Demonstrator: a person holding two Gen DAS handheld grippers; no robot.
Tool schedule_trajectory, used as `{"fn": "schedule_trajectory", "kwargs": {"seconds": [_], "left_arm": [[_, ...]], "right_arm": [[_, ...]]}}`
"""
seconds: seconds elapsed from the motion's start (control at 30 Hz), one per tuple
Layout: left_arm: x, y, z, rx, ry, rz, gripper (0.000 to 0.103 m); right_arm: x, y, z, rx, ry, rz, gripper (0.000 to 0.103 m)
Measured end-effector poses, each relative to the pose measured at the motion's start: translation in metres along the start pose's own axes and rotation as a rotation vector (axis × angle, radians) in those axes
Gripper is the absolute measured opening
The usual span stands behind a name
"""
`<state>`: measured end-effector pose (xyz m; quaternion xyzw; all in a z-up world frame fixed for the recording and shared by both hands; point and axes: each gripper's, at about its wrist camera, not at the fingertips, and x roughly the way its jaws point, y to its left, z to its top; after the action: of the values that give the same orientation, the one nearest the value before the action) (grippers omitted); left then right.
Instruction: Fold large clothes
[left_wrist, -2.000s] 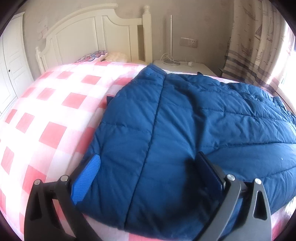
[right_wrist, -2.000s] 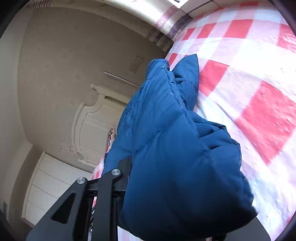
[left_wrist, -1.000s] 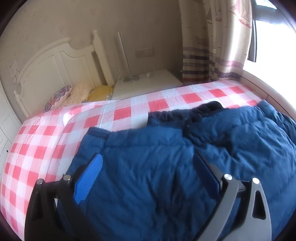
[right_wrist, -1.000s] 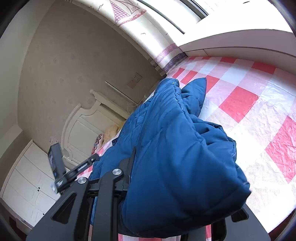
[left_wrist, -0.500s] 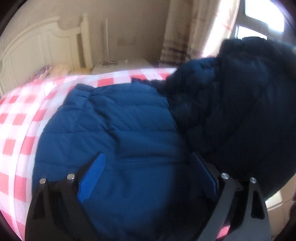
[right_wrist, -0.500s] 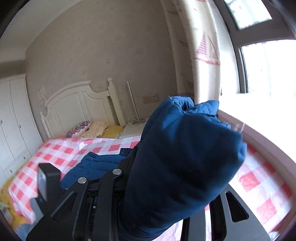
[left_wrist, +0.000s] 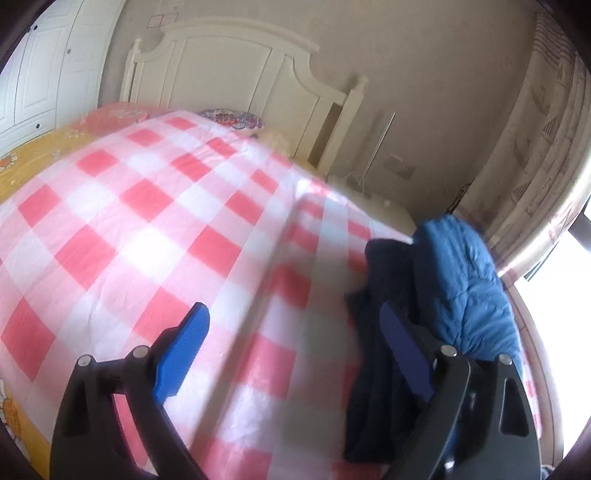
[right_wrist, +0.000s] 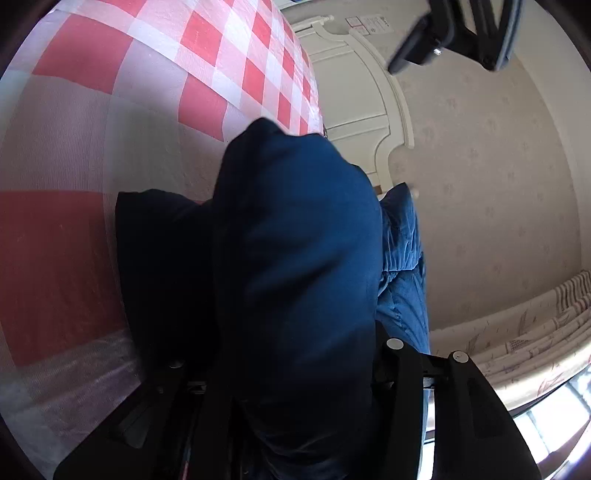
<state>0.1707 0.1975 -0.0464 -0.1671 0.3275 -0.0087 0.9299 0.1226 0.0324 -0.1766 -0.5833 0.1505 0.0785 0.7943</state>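
The blue padded jacket (right_wrist: 295, 240) bulges up between the fingers of my right gripper (right_wrist: 288, 332) and hides its pads. Those jaws are opening while the jacket still fills the gap. Below it lies the pink checked bedspread (right_wrist: 229, 55). In the left wrist view the same jacket (left_wrist: 465, 288) sits bunched at the right, just behind the right finger. My left gripper (left_wrist: 291, 314) is open over the bare bedspread (left_wrist: 147, 206), with only the cover showing between its blue pads (left_wrist: 181, 347). The left gripper (right_wrist: 461, 33) also shows at the top of the right wrist view.
A white headboard (left_wrist: 236, 70) stands at the far end of the bed with a patterned pillow (left_wrist: 232, 118) below it. A nightstand (left_wrist: 384, 210) and curtain (left_wrist: 535, 147) are to the right, and a white wardrobe (left_wrist: 40, 74) to the left. A yellow sheet (left_wrist: 33, 155) edges the bed.
My left gripper has swung off the jacket and now faces bare bedspread. My right gripper has rolled over and carried the jacket across, so the bed now shows on its left.
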Motion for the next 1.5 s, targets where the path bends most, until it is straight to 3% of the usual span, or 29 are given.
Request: {"fn": "schedule_trajectory", "kwargs": {"seconds": [0.1,0.2,0.3,0.33,0.43,0.5,0.6,0.7,0.73,0.77,0.87,0.97,1.0,1.1,1.2,1.27,1.33,1.4,1.5], "left_arm": [[0.01,0.002,-0.016,0.025,0.043,0.003,0.093],[0.003,-0.01,-0.003,0.058,0.028,-0.067,0.093],[-0.015,-0.069,0.025,0.209,-0.021,-0.135,0.097],[-0.019,-0.093,0.034,0.267,-0.025,-0.173,0.101],[-0.01,-0.163,0.055,0.414,-0.003,-0.259,0.101],[0.013,-0.203,0.064,0.496,0.04,-0.257,0.101],[0.071,-0.235,0.07,0.562,0.087,-0.176,0.101],[0.147,-0.22,0.068,0.482,0.201,-0.076,0.102],[0.173,-0.207,0.061,0.444,0.246,-0.071,0.102],[0.19,-0.192,0.055,0.385,0.278,-0.115,0.102],[0.201,-0.151,0.051,0.24,0.289,-0.197,0.102],[0.204,-0.14,0.05,0.219,0.283,-0.201,0.102],[0.204,-0.141,0.049,0.224,0.28,-0.194,0.102],[0.197,-0.151,0.047,0.265,0.259,-0.154,0.102],[0.194,-0.154,0.047,0.275,0.25,-0.145,0.102],[0.194,-0.154,0.047,0.274,0.251,-0.147,0.102],[0.192,-0.155,0.046,0.292,0.235,-0.139,0.102],[0.188,-0.156,0.042,0.317,0.208,-0.124,0.102],[0.187,-0.153,0.041,0.312,0.191,-0.118,0.102]], "right_arm": [[0.0,-0.012,-0.011,0.027,-0.017,0.034,0.048],[-0.001,-0.007,-0.017,0.006,-0.026,0.0,0.049],[-0.002,-0.006,-0.022,0.004,-0.03,-0.01,0.049],[-0.002,-0.007,-0.024,0.006,-0.034,-0.01,0.049],[-0.005,-0.007,-0.032,0.011,-0.047,-0.021,0.049],[-0.006,-0.008,-0.034,0.017,-0.055,-0.024,0.049],[-0.004,-0.012,-0.041,0.03,-0.081,-0.025,0.051],[-0.018,-0.022,-0.054,0.061,-0.141,0.008,0.054],[-0.025,-0.028,-0.058,0.074,-0.172,0.044,0.057],[-0.034,-0.035,-0.065,0.096,-0.201,0.083,0.061],[-0.066,-0.069,-0.096,0.248,-0.312,0.295,0.065],[-0.082,-0.121,-0.137,0.495,-0.4,0.508,0.065],[-0.082,-0.14,-0.149,0.579,-0.416,0.528,0.065],[-0.073,-0.182,-0.163,0.773,-0.41,0.509,0.063],[-0.05,-0.194,-0.16,0.832,-0.346,0.479,0.063],[-0.039,-0.17,-0.134,0.796,-0.29,0.508,0.063],[-0.027,-0.121,-0.105,0.697,-0.182,0.55,0.066],[-0.028,-0.078,-0.095,0.626,-0.189,0.414,0.066],[-0.031,-0.074,-0.091,0.586,-0.168,0.406,0.066]]}}
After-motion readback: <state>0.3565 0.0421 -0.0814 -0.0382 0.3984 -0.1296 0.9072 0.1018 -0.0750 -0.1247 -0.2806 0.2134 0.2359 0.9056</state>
